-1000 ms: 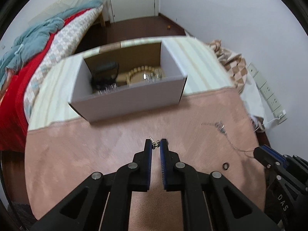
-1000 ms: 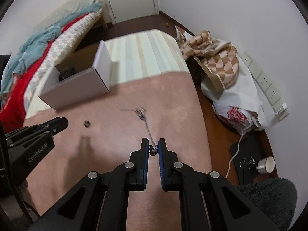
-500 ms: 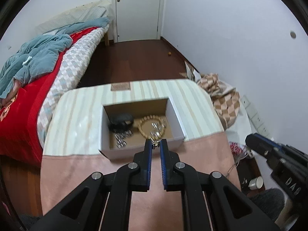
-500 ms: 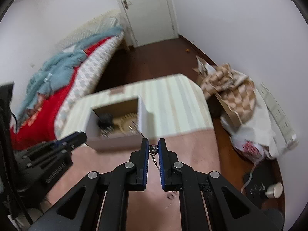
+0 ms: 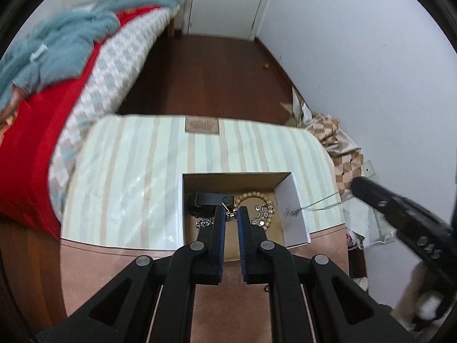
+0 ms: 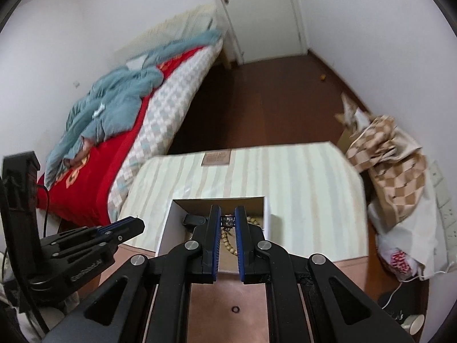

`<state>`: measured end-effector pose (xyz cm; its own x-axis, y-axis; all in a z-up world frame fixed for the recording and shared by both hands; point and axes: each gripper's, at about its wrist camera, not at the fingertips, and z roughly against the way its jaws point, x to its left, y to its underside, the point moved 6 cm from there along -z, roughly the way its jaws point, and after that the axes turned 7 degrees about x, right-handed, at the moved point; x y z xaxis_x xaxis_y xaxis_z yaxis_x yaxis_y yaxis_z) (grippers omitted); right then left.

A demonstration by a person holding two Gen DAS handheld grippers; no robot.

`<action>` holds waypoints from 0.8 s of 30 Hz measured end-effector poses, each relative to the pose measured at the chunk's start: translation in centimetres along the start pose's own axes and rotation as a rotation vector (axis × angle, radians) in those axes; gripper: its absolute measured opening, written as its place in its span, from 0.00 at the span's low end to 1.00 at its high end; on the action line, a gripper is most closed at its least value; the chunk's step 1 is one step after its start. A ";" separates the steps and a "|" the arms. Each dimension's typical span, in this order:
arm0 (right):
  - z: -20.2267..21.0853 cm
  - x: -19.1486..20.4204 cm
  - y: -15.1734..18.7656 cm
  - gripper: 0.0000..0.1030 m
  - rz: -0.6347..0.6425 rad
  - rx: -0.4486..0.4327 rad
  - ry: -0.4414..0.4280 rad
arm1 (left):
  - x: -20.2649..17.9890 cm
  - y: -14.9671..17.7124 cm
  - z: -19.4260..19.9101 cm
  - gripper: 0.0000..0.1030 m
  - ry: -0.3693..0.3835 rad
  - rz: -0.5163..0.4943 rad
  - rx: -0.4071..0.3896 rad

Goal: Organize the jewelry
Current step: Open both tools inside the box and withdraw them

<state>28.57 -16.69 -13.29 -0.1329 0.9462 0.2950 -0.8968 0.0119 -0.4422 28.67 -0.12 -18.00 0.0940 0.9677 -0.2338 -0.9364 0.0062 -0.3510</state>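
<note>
Both tools now over box [image 5: 294,214]; left tool [image 5: 230,214], right tool [image 6: 227,220] pinching jewelry.

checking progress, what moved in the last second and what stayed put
Both grippers rose from the pink mat and moved over the box. The left gripper kept its small earring, the right gripper its chain clasp. The ring stayed on the mat; the bead bracelet stayed inside.

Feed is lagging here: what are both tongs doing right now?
Left tongs: shut on a small earring, above the box.
Right tongs: shut on the necklace clasp, over the box.
</note>
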 end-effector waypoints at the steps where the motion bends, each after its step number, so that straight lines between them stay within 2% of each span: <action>1: -1.3 -0.1 -0.3 0.10 0.000 0.026 -0.007 | 0.3 -0.2 -0.7 0.06 0.005 0.012 0.018; 9: -8.0 -1.4 -0.6 0.10 -0.001 0.146 -0.018 | -0.7 -1.9 -5.3 0.06 0.100 0.033 0.140; 12: -9.2 -1.7 -0.7 0.10 -0.011 0.183 -0.038 | -1.0 -2.9 -6.1 0.08 0.081 0.048 0.155; 15: -10.3 -2.1 -0.6 0.11 -0.026 0.242 -0.077 | -0.8 -3.9 -5.9 0.11 0.052 0.057 0.135; 16: -10.4 -2.1 -0.7 0.11 -0.024 0.250 -0.078 | -0.6 -4.2 -5.8 0.18 0.034 0.059 0.130; 18: -10.2 -2.6 -0.6 0.19 -0.024 0.251 -0.065 | 0.0 -4.6 -5.4 0.47 -0.003 0.062 0.107; 19: -9.9 -2.7 -0.5 0.29 -0.026 0.247 -0.065 | 0.3 -4.7 -4.9 0.69 -0.019 0.064 0.081; 20: -9.7 -2.7 -0.5 0.38 -0.028 0.246 -0.070 | 0.7 -4.7 -4.6 0.74 -0.030 0.067 0.060; 22: -9.0 -3.0 -0.5 0.49 -0.033 0.239 -0.066 | 1.3 -4.6 -3.9 0.75 -0.079 0.062 0.032; 24: -8.4 -3.1 -0.3 0.57 -0.018 0.232 -0.034 | 1.8 -4.1 -3.6 0.81 -0.131 0.049 0.017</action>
<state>32.77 -16.87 -21.24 -0.1264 0.9350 0.3313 -0.9717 -0.0495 -0.2308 33.95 0.67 -20.24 0.0045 0.9915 -0.1298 -0.9445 -0.0384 -0.3263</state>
